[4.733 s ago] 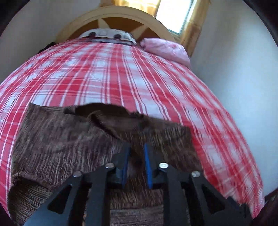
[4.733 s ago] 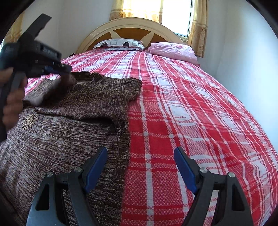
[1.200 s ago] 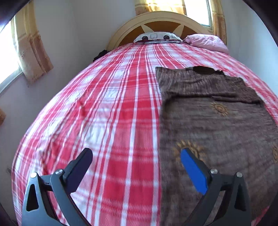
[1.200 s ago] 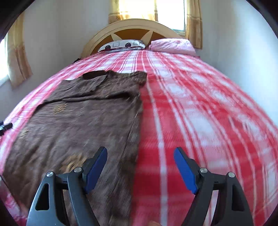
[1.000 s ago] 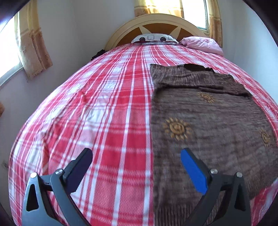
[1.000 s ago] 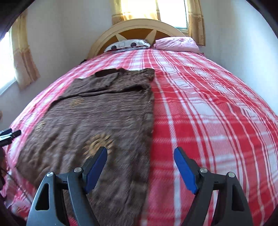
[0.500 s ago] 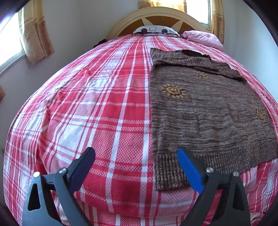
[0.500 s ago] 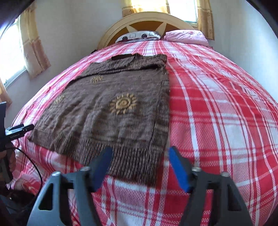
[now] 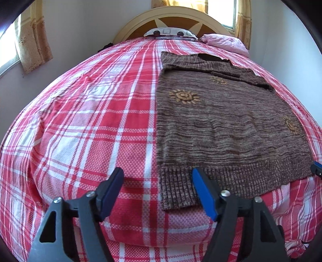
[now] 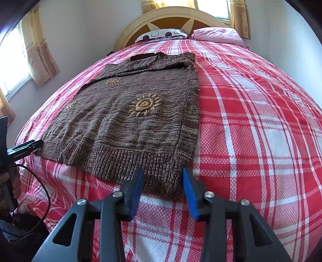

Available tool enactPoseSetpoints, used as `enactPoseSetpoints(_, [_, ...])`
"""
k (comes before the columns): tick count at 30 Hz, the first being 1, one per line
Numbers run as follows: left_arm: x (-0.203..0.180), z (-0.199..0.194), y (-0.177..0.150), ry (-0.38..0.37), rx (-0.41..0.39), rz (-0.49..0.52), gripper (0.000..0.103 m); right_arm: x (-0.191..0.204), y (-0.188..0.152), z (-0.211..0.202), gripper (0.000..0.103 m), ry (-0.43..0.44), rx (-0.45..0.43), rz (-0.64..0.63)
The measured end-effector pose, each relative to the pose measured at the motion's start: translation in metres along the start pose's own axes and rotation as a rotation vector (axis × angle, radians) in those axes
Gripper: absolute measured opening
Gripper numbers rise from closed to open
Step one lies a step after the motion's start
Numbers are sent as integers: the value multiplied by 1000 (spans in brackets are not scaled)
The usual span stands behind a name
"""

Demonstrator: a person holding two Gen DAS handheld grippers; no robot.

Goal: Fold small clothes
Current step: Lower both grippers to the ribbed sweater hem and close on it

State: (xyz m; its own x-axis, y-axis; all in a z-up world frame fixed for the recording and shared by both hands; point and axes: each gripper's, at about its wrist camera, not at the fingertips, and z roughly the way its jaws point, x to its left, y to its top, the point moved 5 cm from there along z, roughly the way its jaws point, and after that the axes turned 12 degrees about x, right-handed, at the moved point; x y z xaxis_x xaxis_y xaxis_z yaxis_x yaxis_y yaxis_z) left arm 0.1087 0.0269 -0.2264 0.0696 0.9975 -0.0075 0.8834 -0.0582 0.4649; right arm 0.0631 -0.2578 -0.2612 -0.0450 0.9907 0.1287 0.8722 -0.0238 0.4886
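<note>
A brown knit sweater (image 9: 221,121) with golden sun motifs lies flat on the red plaid bed (image 9: 90,121), its sleeves folded in across the chest. My left gripper (image 9: 158,182) hovers at the hem's near left corner, jaws closing with the ribbed corner between them and the pads not pressing it. In the right wrist view the sweater (image 10: 130,125) has its near right hem corner between the closing jaws of my right gripper (image 10: 162,181), again without contact. The left gripper (image 10: 26,149) also shows at the far left.
A patterned pillow (image 9: 169,33) and a pink pillow (image 9: 223,43) lie by the round headboard (image 9: 171,18). Curtained windows (image 9: 32,40) are on the left and walls stand close on both sides. A hand (image 10: 12,181) and a black cable (image 10: 44,193) hang off the bed's near left edge.
Both grippers have drawn back from the sweater's middle to its hem at the bed's near edge and sunk lower. Their jaws have narrowed around the two hem corners.
</note>
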Motion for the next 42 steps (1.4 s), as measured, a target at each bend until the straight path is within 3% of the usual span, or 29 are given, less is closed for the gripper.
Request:
enactPoseSetpoints(5, [-1,-2,-2,-59,16,-15,55,1,-3,0,18,33,6,12])
enactPoseSetpoints(7, [-4,-3,-4,-74,19,-8,47,1,-4,-1,15,40,9,9])
enactPoseSetpoints(10, [-7,-4,-5,-64,14,0,46,2,-5,-1,15,47,9,8])
enactPoseSetpoints(11, [-8,-4,-5,-56,8,0,47,1,-5,-1,15,50,9,11])
enactPoseSetpoints(13, [-4,-2,-5,-18,-5,-16,63,-1,-5,0,15,67,6,25])
enactPoseSetpoints(14, [-1,-1,-5,5,-7,-30,80,-2,-5,0,15,75,5,31])
enactPoseSetpoints(15, [4,1,-6,8,-3,-49,87,-3,-5,0,15,79,3,34])
enactPoseSetpoints(17, [11,3,-5,-39,4,-80,87,-2,-6,0,16,76,0,28])
enactPoseSetpoints(19, [9,3,-4,-27,8,-58,85,0,-6,0,16,67,0,21])
enactPoseSetpoints(22, [6,1,-5,-27,-1,-50,77,0,-6,-1,16,64,4,22])
enactPoseSetpoints(25, [-2,-2,-5,-46,-14,-5,54,3,-8,-2,15,47,5,10])
enactPoseSetpoints(27, [-13,-4,-7,-64,-29,51,27,7,-8,-1,10,31,7,-14])
enactPoseSetpoints(28, [-18,-4,-8,-57,-40,80,21,10,-9,-1,8,34,7,-24])
enactPoseSetpoints(30, [-21,-4,-10,-49,-57,109,19,13,-9,-1,8,37,5,-40])
enactPoseSetpoints(39, [-8,-3,-5,-130,-36,25,27,10,-9,-1,8,54,2,-23])
enactPoseSetpoints(41, [-9,-3,-5,-115,-31,17,38,10,-9,0,8,53,2,-23])
enactPoseSetpoints(42, [-7,-3,-4,-114,-29,7,52,10,-9,0,8,58,2,-18])
